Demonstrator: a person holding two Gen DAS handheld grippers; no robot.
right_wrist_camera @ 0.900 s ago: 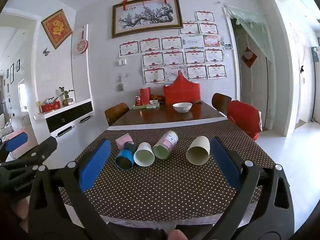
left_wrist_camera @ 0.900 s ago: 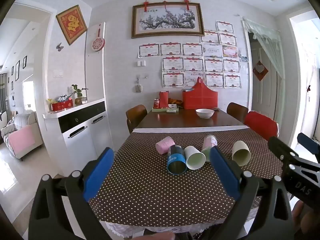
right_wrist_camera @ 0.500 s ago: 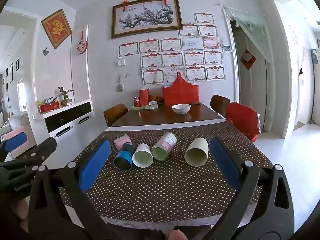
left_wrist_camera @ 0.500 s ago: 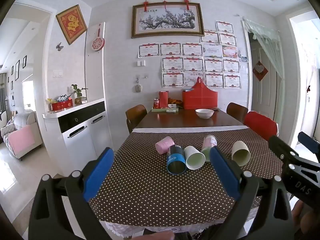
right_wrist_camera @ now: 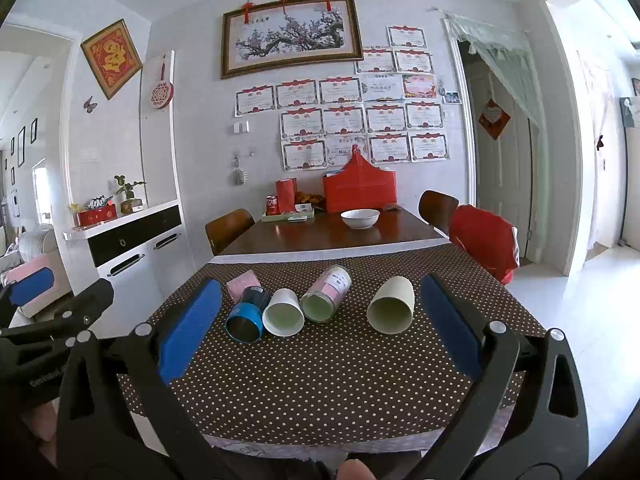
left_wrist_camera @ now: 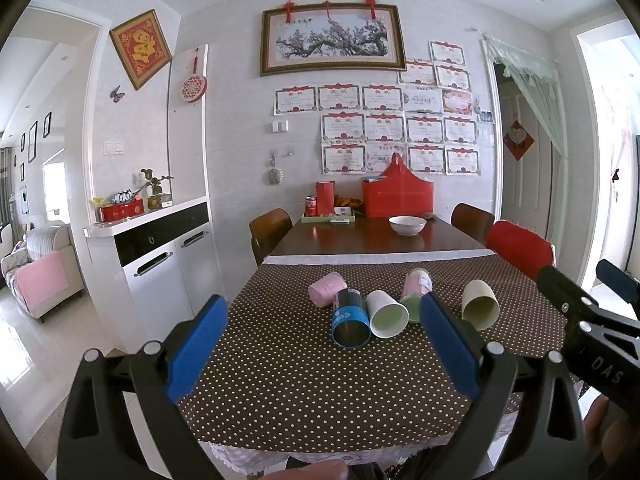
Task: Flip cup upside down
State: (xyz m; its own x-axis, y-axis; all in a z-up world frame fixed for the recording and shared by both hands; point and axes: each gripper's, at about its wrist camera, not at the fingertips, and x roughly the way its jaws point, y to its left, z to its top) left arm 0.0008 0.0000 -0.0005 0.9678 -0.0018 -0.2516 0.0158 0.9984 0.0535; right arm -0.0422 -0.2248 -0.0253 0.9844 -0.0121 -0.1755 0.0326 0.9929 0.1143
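Cream cup (right_wrist_camera: 390,305): on its side, mouth toward the bench's near edge, right of the other cups (right_wrist_camera: 282,312). Nearest: right claw (right_wrist_camera: 320,330), spread, empty. Left claw (left_wrist_camera: 322,346) likewise spread.

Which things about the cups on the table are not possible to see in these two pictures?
- Pink cup: in the right wrist view, mostly hidden behind the blue cup; its opening faces away in both views.
- Pink-labelled cup: in the left wrist view, its mouth is partly covered by a blue finger of the left gripper.
- Label text: too small to read.
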